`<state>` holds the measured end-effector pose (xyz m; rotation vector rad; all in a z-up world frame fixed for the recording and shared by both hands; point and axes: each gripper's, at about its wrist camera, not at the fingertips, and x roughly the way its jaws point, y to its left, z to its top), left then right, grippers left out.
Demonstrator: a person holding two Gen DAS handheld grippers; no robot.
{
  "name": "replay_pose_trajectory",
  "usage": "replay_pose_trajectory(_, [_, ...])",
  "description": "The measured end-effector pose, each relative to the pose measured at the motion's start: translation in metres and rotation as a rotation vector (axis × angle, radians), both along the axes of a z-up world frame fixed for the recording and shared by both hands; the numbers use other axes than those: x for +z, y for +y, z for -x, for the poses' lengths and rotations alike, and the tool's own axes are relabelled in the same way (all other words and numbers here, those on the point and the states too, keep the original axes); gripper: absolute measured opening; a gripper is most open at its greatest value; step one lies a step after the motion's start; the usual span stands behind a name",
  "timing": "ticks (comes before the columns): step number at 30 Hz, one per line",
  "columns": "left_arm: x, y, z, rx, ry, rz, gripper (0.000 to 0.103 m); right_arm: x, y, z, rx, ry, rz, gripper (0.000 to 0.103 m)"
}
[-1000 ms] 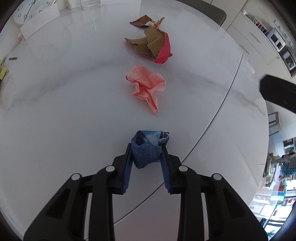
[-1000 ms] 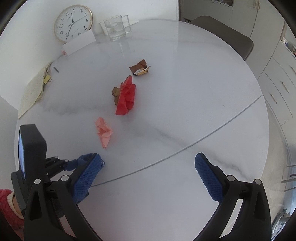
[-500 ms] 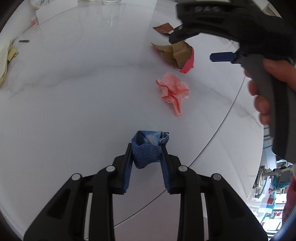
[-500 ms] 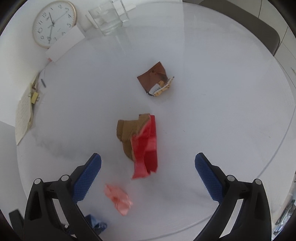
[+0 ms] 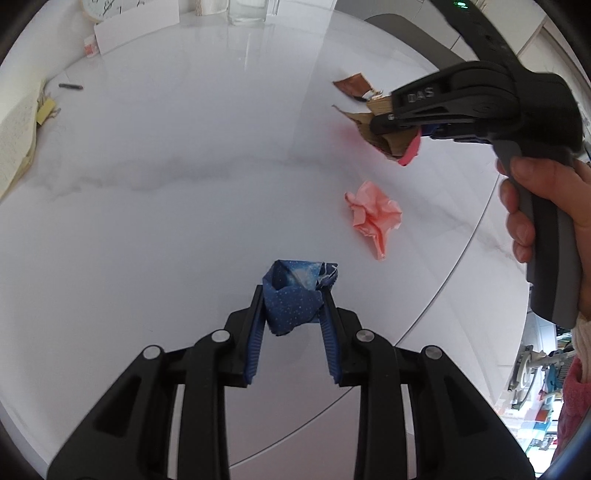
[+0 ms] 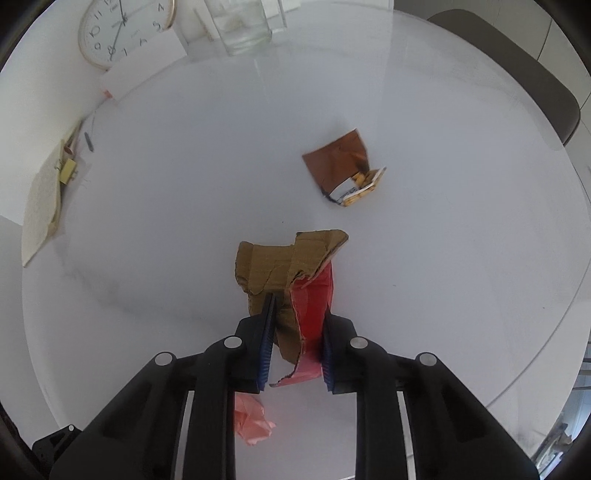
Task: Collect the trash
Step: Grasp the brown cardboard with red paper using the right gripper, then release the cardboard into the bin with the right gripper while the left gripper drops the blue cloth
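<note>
The left gripper (image 5: 293, 295) points steeply down over the white marble table (image 5: 166, 221), its blue-padded jaws closed most of the way on a crumpled wad of dark blue speckled paper (image 5: 293, 297). The wad sits pinched between the two pads, its upper folds sticking out past the fingertips.

Off to the right, a person's hand (image 5: 535, 206) grips the grey handle of the right gripper (image 6: 297, 321). Its jaws have come nearly together on a torn piece of brown cardboard with a red face (image 6: 295, 280); the left pad presses the brown side and the right pad the red side, with the torn lower edge hanging between the fingers. The upper part of the cardboard fans out beyond the tips, above the tabletop.

A crumpled pink paper ball (image 5: 373, 218) lies loose on the table between the two grippers, touched by neither. Farther out lies a brown foil wrapper with a small opened packet (image 6: 343, 170), apart from the cardboard.

At the far edge stand a round wall clock (image 6: 123, 29) leaning against the wall, a white card (image 6: 142, 66) and a clear glass container (image 6: 243, 26). A stack of papers with a yellow clip (image 6: 44, 199) rests at the left rim, a small dark pen-like thing (image 6: 88, 142) beside it.
</note>
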<state>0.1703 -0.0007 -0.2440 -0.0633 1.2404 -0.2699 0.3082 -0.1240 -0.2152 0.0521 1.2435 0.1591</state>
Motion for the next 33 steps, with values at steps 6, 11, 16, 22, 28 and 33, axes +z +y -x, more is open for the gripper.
replay_pose_trajectory(6, [0.028, -0.007, 0.021, -0.026, -0.052, 0.005, 0.028, 0.041, -0.04, 0.044, -0.034, -0.091, -0.018, 0.022])
replay_pose_trajectory(11, [0.04, -0.032, 0.048, -0.083, -0.066, 0.023, 0.028, 0.06, -0.091, 0.115, -0.089, -0.131, -0.02, 0.022])
replay_pose_trajectory(16, [0.06, -0.077, 0.086, -0.225, -0.077, 0.038, 0.028, 0.061, -0.157, 0.21, -0.181, -0.138, -0.001, 0.022])
replay_pose_trajectory(22, [0.07, -0.158, 0.145, -0.441, -0.071, 0.064, 0.029, 0.043, -0.223, 0.325, -0.309, -0.095, 0.014, 0.022])
replay_pose_trajectory(28, [0.064, -0.24, 0.212, -0.643, -0.011, 0.083, 0.029, 0.022, -0.274, 0.421, -0.452, -0.039, -0.002, 0.022])
replay_pose_trajectory(33, [0.04, -0.292, 0.257, -0.759, 0.101, 0.087, 0.029, 0.009, -0.301, 0.476, -0.536, -0.012, -0.03, 0.022])
